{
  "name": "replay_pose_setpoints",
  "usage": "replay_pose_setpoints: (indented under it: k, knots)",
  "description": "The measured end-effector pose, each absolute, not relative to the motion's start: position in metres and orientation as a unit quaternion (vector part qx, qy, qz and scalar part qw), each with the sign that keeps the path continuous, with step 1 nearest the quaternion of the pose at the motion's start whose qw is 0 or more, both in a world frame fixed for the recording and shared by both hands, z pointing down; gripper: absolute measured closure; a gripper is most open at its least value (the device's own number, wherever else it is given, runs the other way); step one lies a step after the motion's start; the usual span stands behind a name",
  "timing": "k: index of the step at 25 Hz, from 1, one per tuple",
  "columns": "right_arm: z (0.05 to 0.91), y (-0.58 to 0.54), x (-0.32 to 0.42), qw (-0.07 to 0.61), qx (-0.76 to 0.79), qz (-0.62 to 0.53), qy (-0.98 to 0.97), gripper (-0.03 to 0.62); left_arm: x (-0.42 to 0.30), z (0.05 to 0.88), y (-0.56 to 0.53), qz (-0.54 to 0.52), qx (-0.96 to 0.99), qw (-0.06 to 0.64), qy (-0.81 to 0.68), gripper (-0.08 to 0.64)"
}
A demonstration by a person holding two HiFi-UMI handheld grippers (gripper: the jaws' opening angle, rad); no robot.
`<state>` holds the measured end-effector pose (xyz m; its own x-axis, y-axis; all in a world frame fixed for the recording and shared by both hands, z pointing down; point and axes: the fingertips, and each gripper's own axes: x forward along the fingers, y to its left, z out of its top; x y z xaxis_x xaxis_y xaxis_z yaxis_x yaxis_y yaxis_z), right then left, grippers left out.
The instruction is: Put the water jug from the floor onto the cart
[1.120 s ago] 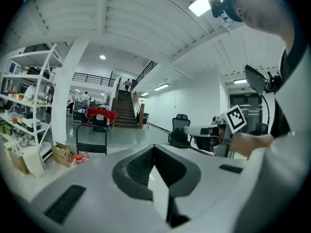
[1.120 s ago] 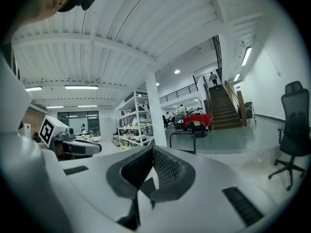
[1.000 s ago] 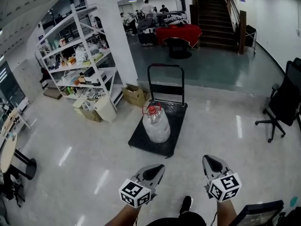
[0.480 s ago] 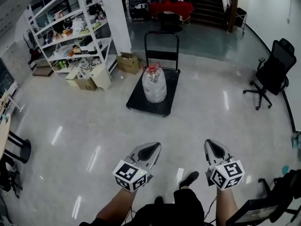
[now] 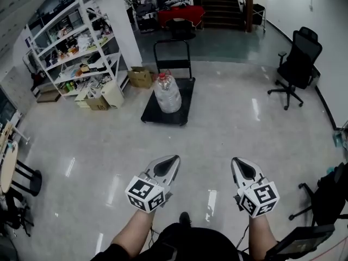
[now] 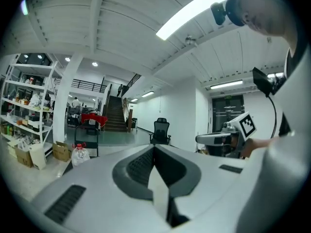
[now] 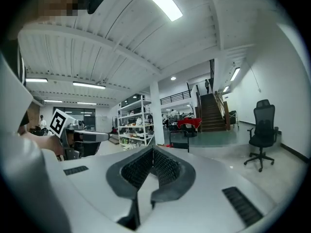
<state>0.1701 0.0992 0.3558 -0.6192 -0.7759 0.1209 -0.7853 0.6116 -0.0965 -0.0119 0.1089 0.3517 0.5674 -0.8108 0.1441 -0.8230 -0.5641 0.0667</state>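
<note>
**Already Aboard: Jug (image 5: 166,93) Stands on the Cart (image 5: 175,112)**

Well, the jug stands upright on the cart's black deck, in the upper middle of the head view, just in front of the push handle. Both grippers are low in the frame, well apart from it. The left gripper (image 5: 171,161) and right gripper (image 5: 238,163) each have their jaws pressed together on nothing. By the look of it, the placing is done. The jug is clear plastic with a red cap (how full, I cannot tell). If full, it would be heavy and its smooth round wall slippery, so the neck or the red handle at the top looks the safest hold. Shelves (image 5: 81,53) fill the upper left, and a chair (image 5: 296,64) sits at the upper right.
</note>
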Motion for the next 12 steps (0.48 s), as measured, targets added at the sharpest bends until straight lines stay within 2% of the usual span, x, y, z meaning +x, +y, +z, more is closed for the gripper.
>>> replay_pose_setpoints:
  k: [8,12]
  knots:
    - [0.374,0.223,0.293,0.049,0.434,0.079,-0.896,0.589,0.102,0.362,0.228,0.052,0.877,0.077,-0.472,0.558]
    - [0.377,0.26,0.311,0.048,0.434,0.089,-0.895,0.589,0.126,0.357,0.273,0.057,0.879,0.07,-0.468,0.558]
